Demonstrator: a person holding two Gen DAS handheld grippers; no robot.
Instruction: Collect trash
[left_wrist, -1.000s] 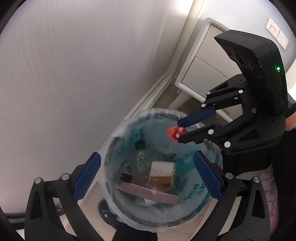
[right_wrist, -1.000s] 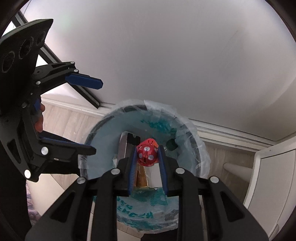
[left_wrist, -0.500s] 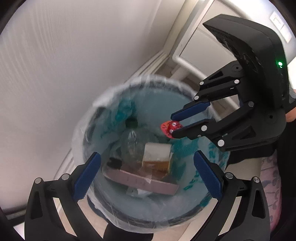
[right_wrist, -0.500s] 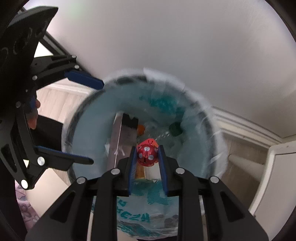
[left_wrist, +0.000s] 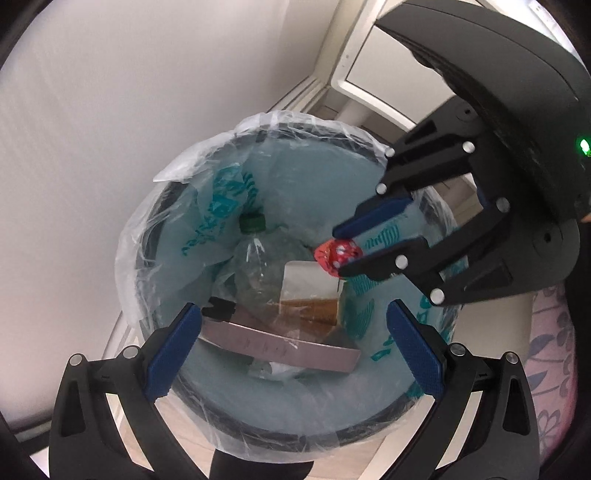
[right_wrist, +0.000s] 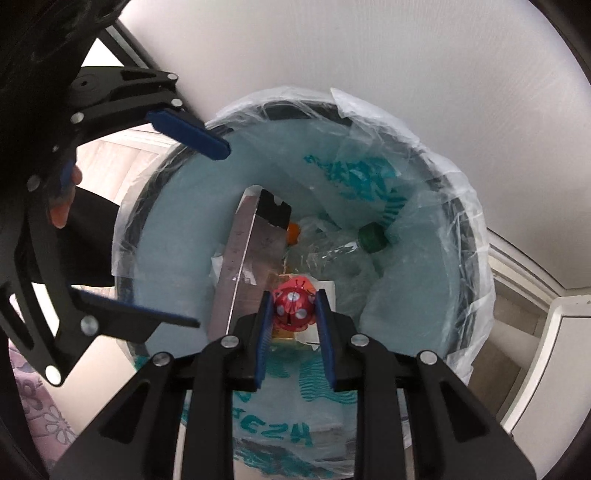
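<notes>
While right gripper (right_wrist: 293, 312) pinches the red ball (right_wrist: 294, 309), it sits over the bin (left_wrist: 192, 384) mouth, inside the rim.
Drop path is straight down onto bottle (left_wrist: 258, 258) and box; left gripper (left_wrist: 295, 350) wide open, empty, at near rim.

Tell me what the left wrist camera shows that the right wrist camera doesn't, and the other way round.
Only the left wrist view shows the right gripper from the side, with its green light, and the brown and white box clearly.

Only the right wrist view shows the left gripper from the side, open and empty, and something small and orange beside the long box.

Both show the lined trash bin, the clear bottle with the green cap, and the red spotted wrapper pinched in the right gripper above the bin.
</notes>
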